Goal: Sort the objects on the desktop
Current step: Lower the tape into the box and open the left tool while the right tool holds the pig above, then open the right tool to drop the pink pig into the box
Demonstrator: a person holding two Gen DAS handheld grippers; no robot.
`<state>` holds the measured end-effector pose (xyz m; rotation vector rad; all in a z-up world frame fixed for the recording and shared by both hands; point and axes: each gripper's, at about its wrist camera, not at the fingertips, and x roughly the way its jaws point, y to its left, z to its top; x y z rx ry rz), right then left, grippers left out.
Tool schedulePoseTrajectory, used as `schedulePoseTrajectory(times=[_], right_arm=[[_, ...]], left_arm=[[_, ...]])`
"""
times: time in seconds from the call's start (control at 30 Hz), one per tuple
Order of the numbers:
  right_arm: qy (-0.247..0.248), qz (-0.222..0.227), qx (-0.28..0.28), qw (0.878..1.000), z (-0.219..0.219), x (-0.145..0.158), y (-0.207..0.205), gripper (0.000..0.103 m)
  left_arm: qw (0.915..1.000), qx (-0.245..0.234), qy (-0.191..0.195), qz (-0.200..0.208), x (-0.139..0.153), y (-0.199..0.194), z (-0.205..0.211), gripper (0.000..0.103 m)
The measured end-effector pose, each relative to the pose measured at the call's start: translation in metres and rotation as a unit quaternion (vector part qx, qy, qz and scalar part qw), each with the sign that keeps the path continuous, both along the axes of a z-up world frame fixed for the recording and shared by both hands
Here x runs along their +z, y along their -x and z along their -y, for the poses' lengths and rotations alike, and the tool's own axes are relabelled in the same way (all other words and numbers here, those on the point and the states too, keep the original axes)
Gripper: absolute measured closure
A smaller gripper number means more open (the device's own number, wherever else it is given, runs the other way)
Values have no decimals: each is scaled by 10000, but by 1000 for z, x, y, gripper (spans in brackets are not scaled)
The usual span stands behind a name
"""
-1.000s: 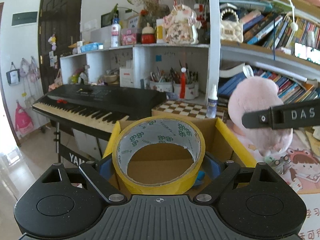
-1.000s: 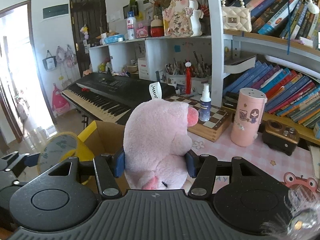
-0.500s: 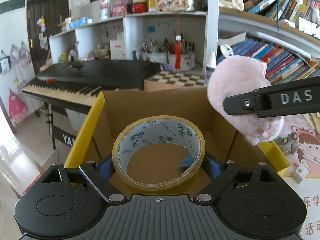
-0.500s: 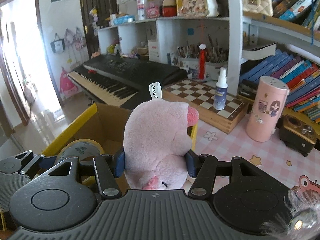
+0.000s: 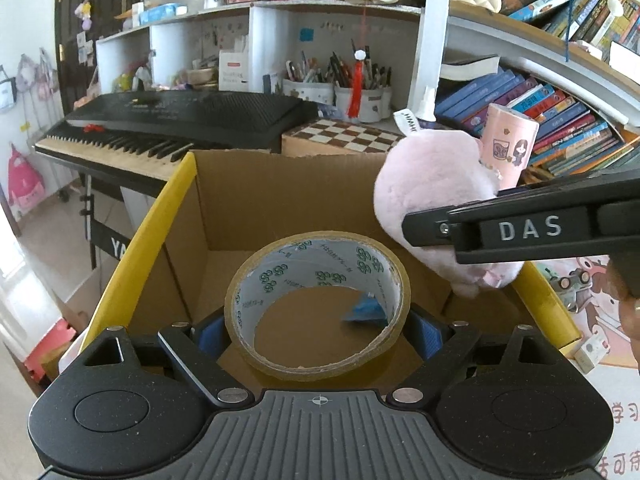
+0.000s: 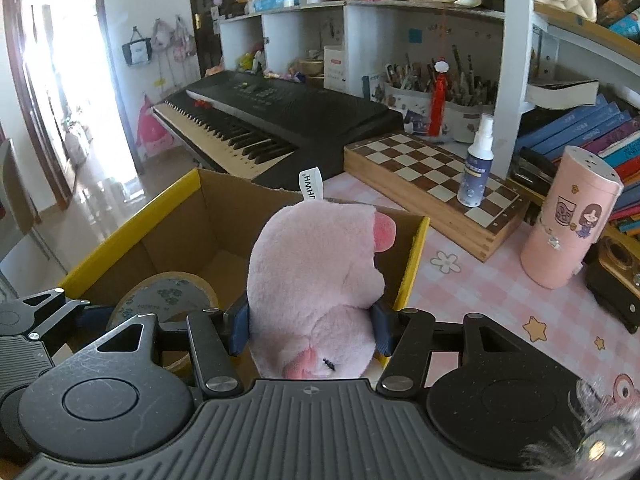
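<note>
My left gripper (image 5: 318, 330) has a roll of yellow packing tape (image 5: 318, 306) pinched across its outer rim, blue pads pressed to either side, and it hangs over the open cardboard box (image 5: 188, 216) with the yellow-taped edges. The roll looks light and stiff, a cardboard core that should not give under the squeeze, but its wound face is smooth and I judge it could swivel if I tilt it; the hold across the widest part seems right. My right gripper (image 6: 312, 328) is closed into the belly of a pink plush toy (image 6: 316, 264), held above the near right corner of the box, with the fingers sunk visibly into the fur. The toy is soft and nearly weightless by the look of it, so it squashes rather than slips; I reckon the body is the place to take it, since the label loop (image 6: 312, 184) at the top would let it dangle. Nothing here is fragile, and both should drop into the box unharmed. A pink tumbler (image 6: 568, 220) stands on the bench (image 6: 480, 300), well apart.
</note>
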<state>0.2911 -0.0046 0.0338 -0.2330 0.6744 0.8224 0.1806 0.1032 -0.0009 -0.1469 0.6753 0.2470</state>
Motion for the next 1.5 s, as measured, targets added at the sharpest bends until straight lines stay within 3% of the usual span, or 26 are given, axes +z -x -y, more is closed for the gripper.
schedulePoseTrajectory(times=[0.37,0.6,1.07,1.2,1.37,1.5], right_arm=[[298,120,399,9987,-18,-2,-6,48],[581,42,456,9973,-28,-9,-19,48],[958,-64,812,9921,-42,-22,-24,47],[981,-24,872,9913,-44,-24,-22,45],[810,88,909,9925,-42,-20,-20,32],[713,255,925,9928,-40,-12,-17,31]], left_arm=[[10000,11,-49,25,6,7,5,12],[9988,-58,-305,383,19,16,12,7],[9985,177,-313,421,23,28,13,7],[9983,265,-312,422,24,31,13,7],[9978,380,-330,431,24,35,13,7],[9973,468,-331,454,25,39,12,7]])
